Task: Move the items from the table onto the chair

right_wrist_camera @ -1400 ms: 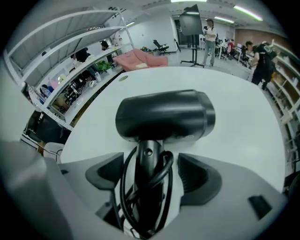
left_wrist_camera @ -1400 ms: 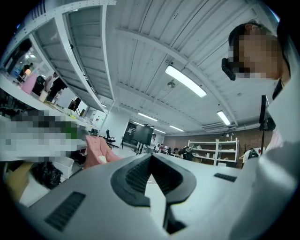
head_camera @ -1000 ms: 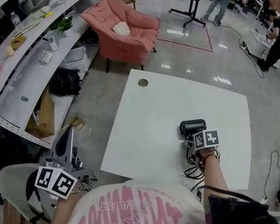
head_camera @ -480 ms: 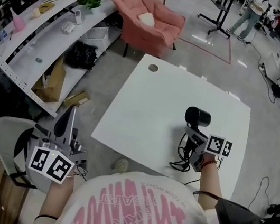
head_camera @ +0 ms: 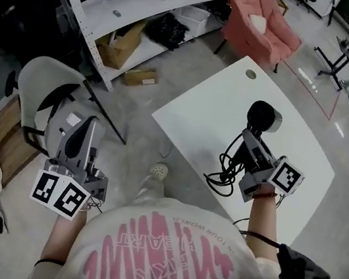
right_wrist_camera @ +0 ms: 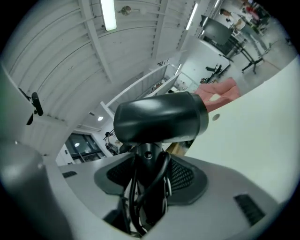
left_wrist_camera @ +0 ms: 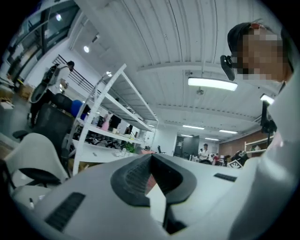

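Over the near edge of the white desk (head_camera: 199,113), the black hair dryer (head_camera: 263,116) sat in the right gripper (head_camera: 248,147). A second earlier it had lain farther in on the desk with that gripper only just at it. Since then the head view had swung left, so the desk now ran diagonally across the upper right and the white chair (head_camera: 41,79) had come fully into sight at the left.

The dryer was matte black plastic, with a short round barrel (right_wrist_camera: 159,123) set across a slim handle. Its black cord (head_camera: 221,177) hung below in loose glossy loops. Whether the loops touched the smooth desk top could not be told. The chair had a curved, hard white shell. Beyond the desk stood a soft, padded pink armchair (head_camera: 259,20).

The right gripper's ribbed dark pads (right_wrist_camera: 185,176) were partly closed and clamped on the dryer's handle, with strands of cord (right_wrist_camera: 140,197) caught between them and the barrel standing above the jaws. The left gripper (head_camera: 85,136) hung low beside the chair. Its jaws (left_wrist_camera: 151,161) met at the tips and held nothing.
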Action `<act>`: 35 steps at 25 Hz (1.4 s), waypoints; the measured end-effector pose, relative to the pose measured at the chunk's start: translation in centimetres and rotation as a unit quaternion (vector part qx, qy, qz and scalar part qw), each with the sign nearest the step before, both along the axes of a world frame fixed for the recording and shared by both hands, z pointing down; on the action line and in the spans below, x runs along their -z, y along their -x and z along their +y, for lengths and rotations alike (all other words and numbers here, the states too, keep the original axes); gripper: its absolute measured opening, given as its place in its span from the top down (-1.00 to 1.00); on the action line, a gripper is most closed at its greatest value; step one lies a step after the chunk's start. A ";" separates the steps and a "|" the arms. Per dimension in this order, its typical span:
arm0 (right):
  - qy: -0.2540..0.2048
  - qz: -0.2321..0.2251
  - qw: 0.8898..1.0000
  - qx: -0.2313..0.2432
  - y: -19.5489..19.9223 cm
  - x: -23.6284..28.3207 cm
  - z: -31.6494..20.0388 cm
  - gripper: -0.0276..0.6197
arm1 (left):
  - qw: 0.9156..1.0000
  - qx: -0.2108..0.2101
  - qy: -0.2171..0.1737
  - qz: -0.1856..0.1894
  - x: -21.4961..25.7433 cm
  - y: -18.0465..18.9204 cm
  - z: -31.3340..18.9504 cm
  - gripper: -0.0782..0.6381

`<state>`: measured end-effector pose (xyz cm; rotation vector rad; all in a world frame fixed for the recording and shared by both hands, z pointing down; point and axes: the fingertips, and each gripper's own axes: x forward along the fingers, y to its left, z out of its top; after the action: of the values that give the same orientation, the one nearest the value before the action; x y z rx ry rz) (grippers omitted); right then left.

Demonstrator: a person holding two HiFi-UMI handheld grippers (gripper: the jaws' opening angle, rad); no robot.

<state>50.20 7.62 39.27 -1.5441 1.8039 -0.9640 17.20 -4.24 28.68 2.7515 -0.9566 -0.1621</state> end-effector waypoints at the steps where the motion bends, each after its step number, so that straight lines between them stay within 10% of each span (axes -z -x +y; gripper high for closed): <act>1: -0.004 0.006 1.000 0.019 0.9 0.4 -0.7 0.24 | 1.000 0.023 0.000 -0.002 -0.1 1.6 0.6 0.76; 13: -0.046 0.001 0.973 0.227 17.8 2.2 -13.3 0.24 | 0.965 0.260 0.018 0.010 -2.4 20.8 3.5 0.76; 35: -0.024 -0.007 0.929 0.370 48.2 1.8 -31.0 0.25 | 0.919 0.393 0.018 0.020 -0.5 47.0 -4.8 0.76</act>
<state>1.99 -23.35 37.50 -0.7968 2.4330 -1.2299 -29.77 -9.03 29.18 2.1523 -1.9664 -0.3159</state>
